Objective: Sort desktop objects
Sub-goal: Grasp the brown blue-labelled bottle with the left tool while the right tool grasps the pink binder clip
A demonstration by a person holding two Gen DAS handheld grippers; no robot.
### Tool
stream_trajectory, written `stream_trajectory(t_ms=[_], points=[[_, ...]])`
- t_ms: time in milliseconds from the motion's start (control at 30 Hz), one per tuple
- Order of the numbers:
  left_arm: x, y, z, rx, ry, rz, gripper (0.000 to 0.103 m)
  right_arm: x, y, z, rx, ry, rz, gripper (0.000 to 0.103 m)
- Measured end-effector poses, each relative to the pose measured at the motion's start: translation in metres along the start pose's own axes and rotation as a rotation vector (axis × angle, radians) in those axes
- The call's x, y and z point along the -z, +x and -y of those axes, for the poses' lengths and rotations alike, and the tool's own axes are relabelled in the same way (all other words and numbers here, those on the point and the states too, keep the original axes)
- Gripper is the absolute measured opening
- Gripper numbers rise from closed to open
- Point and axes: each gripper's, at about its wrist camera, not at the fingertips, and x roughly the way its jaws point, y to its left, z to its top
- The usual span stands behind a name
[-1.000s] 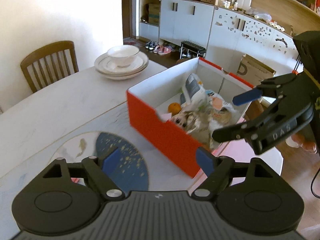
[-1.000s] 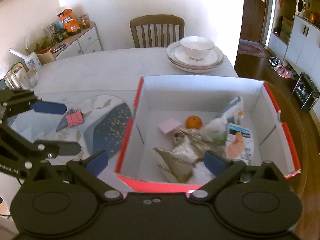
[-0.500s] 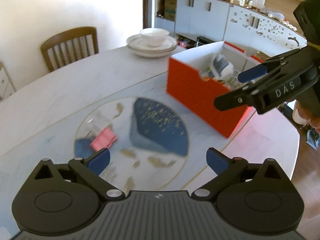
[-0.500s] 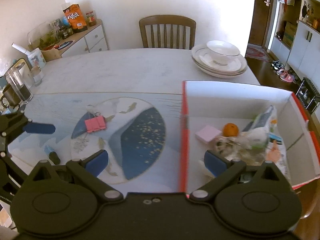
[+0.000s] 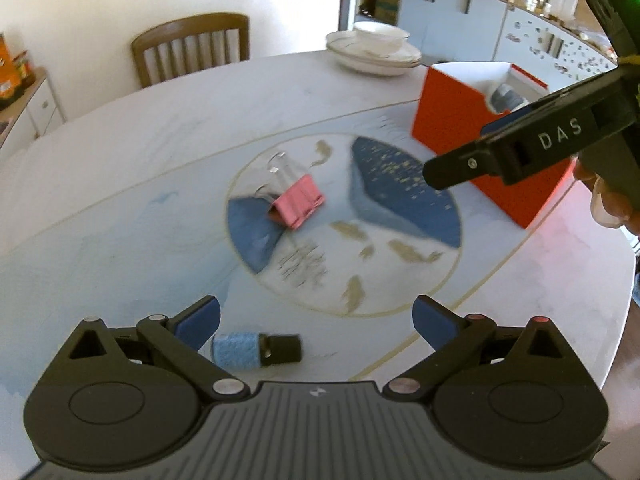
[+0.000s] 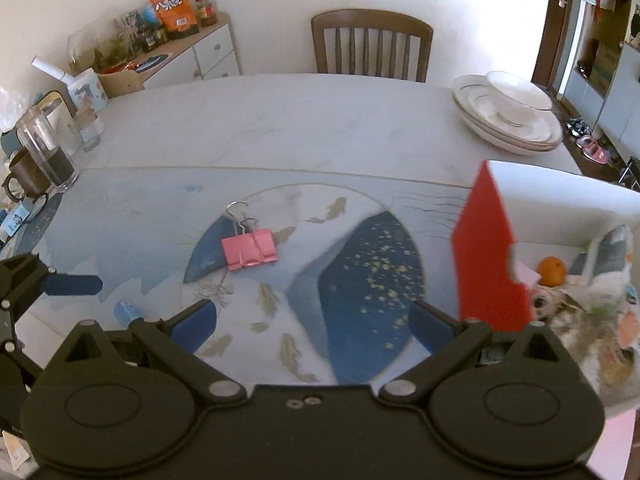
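A pink binder clip (image 5: 298,205) lies on the round fish picture in the table's middle; it also shows in the right wrist view (image 6: 249,249). A small blue bottle with a black cap (image 5: 256,350) lies near my left gripper's (image 5: 316,322) left finger; its blue end shows in the right wrist view (image 6: 126,312). The red box (image 5: 456,120) with white inside holds an orange (image 6: 551,271), packets and other items. Both grippers are open and empty. My right gripper (image 6: 314,322) hovers above the table left of the box (image 6: 486,248).
Stacked white plates with a bowl (image 6: 510,116) stand at the table's far right. A glass jug and cups (image 6: 44,148) stand at the left edge. A wooden chair (image 6: 372,46) is behind the table. The table's near edge curves at the right (image 5: 560,304).
Both grippers have swung left, away from the box toward the table's middle. The binder clip and the bottle have come into the left wrist view.
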Motion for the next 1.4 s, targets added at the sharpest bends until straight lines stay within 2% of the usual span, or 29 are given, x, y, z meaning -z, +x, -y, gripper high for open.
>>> stream_trajectory(t_ms=[233,567,900,1233,1400], points=[[0.013,0.011,-0.014,-0.036,-0.014,-0.005,0.103,-0.012,0.030,-0.022,-0.010,-0.051,-0.016,0.102],[0.024,0.026,-0.021,-0.036,-0.036,-0.029,0.103,-0.026,0.070,-0.046,-0.033,-0.143,-0.054,0.102],[0.027,0.040,-0.027,-0.056,-0.073,-0.042,0.103,-0.033,0.109,-0.056,-0.028,-0.181,-0.094,0.099],[0.029,0.047,-0.032,-0.065,-0.090,-0.059,0.102,-0.041,0.129,-0.057,-0.022,-0.183,-0.125,0.090],[0.029,0.048,-0.032,-0.078,-0.079,-0.061,0.095,-0.042,0.135,-0.057,-0.028,-0.206,-0.133,0.085]])
